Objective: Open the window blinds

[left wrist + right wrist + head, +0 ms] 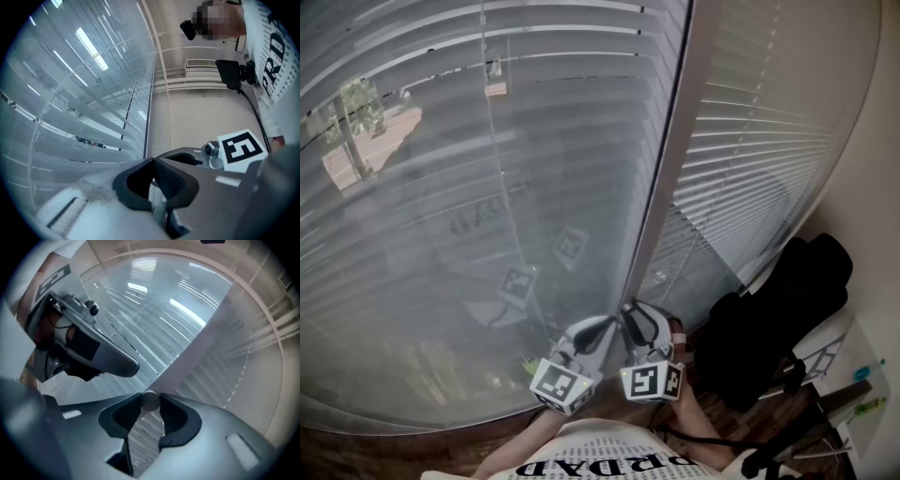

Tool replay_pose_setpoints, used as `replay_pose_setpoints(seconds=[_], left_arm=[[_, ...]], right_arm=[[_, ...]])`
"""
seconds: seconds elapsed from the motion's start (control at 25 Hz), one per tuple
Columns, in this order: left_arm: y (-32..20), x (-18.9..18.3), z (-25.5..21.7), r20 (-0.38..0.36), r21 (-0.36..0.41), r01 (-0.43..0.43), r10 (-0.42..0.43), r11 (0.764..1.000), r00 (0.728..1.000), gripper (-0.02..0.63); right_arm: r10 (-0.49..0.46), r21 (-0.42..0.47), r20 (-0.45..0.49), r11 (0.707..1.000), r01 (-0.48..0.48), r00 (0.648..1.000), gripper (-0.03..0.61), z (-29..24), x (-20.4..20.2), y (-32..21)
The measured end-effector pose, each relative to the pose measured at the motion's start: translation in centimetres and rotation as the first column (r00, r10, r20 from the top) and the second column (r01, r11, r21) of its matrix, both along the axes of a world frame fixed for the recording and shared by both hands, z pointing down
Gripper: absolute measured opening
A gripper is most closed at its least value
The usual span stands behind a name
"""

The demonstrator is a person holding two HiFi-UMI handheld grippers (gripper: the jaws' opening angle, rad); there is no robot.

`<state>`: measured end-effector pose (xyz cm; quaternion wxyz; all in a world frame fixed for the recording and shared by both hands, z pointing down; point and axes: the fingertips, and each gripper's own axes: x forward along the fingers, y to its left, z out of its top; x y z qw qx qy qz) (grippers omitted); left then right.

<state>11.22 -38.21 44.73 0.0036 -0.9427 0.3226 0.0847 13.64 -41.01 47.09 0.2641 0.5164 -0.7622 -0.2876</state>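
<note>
Grey blinds (441, 187) fill the far side; my right gripper (150, 403) pinches a round wand (150, 399), while my left gripper (153, 160), just left of it, has its jaws pressed together.

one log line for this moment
right claw: shut on wand | left claw: shut, empty | blinds: slats partly open

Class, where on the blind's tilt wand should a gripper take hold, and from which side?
Take the tilt wand at its free rounded end, from the room side, one pad on each flank, as the right gripper does. It's a slim round rod, so squeezing across it should allow twisting.
</note>
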Motion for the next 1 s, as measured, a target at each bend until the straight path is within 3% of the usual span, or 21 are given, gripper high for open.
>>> replay_pose_setpoints(seconds=[0.2, 0.4, 0.6, 0.8, 1.0], left_arm=[[0.2, 0.2, 1.0, 0.012, 0.022, -0.027, 0.026, 0.999, 1.0, -0.008], [0.1, 0.1, 0.3, 0.015, 0.015, -0.014, 0.013, 1.0, 1.0, -0.008], [0.3, 0.2, -0.2, -0.04, 0.008, -0.008, 0.008, 1.0, 0.999, -0.008], [0.1, -0.1, 0.7, 0.026, 0.015, 0.002, -0.002, 1.0, 1.0, -0.008], [0.2, 0.2, 0.2, -0.023, 0.017, -0.006, 0.007, 1.0, 1.0, -0.008]], right_arm=[[-0.009, 0.016, -0.026, 1.0, 0.009, 1.0, 0.133, 0.0, -0.1, 0.1], [-0.011, -0.05, 0.155, 0.999, 0.019, 0.988, 0.133, -0.1, 0.1, 0.0], [-0.004, -0.087, 0.33, 0.996, 0.034, 0.944, 0.133, -0.4, 0.4, 0.0], [0.001, -0.107, 0.441, 0.993, 0.052, 0.897, 0.133, -0.5, 0.5, 0.0], [0.018, -0.135, 0.539, 0.989, 0.066, 0.842, 0.133, -0.3, 0.7, -0.1]])
